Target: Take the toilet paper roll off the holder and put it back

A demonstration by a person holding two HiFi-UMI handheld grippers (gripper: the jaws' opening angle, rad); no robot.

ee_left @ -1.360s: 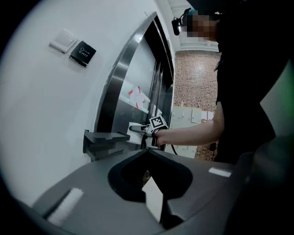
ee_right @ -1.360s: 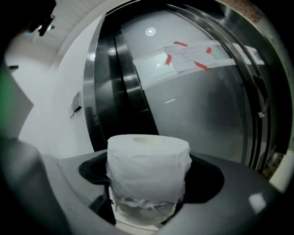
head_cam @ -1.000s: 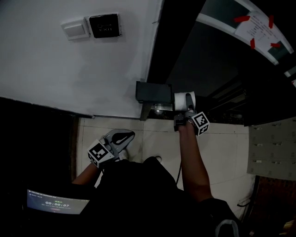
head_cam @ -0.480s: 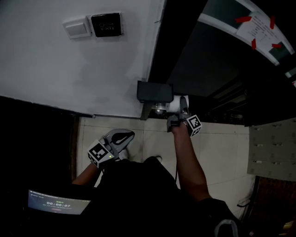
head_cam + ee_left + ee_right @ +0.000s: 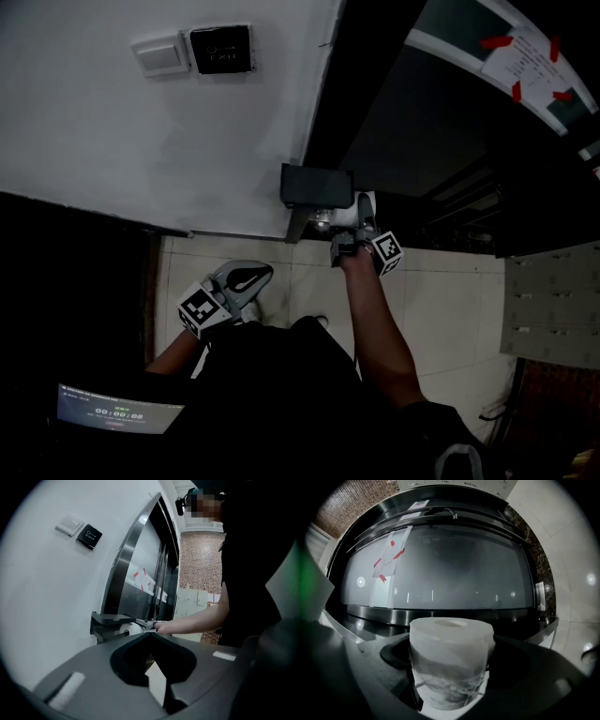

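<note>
Step in hand: I think the toilet paper roll (image 5: 367, 202) is at the holder (image 5: 317, 185), going on or coming off. I cannot tell which.
Left gripper (image 5: 261, 275): it waits low, close to the person's body and well apart from the holder. Its fingers (image 5: 93, 686) are together, with nothing between them.
Roll: it is in the air at the right end of the holder, touching it or just beside it. In the right gripper view it stands upright with its hole on top.
Right gripper (image 5: 359, 225): its fingers (image 5: 534, 681) are clamped on the two sides of the roll and spread wide to fit it.
Do it well: squeeze softly, because the roll is soft and can get squashed. Line the hole up with the holder's bar first. Then slide the roll straight along under the black top. Go slowly so the paper does not catch or come loose. Do not let go until the roll hangs by itself.
Holder: it is a black box shape on the white wall (image 5: 187, 141), at the wall's right edge beside the dark shiny door. A shiny metal part (image 5: 323, 220) shows under it.
In the holder: I see no other roll. The space under the top is too dark to tell more.
</note>
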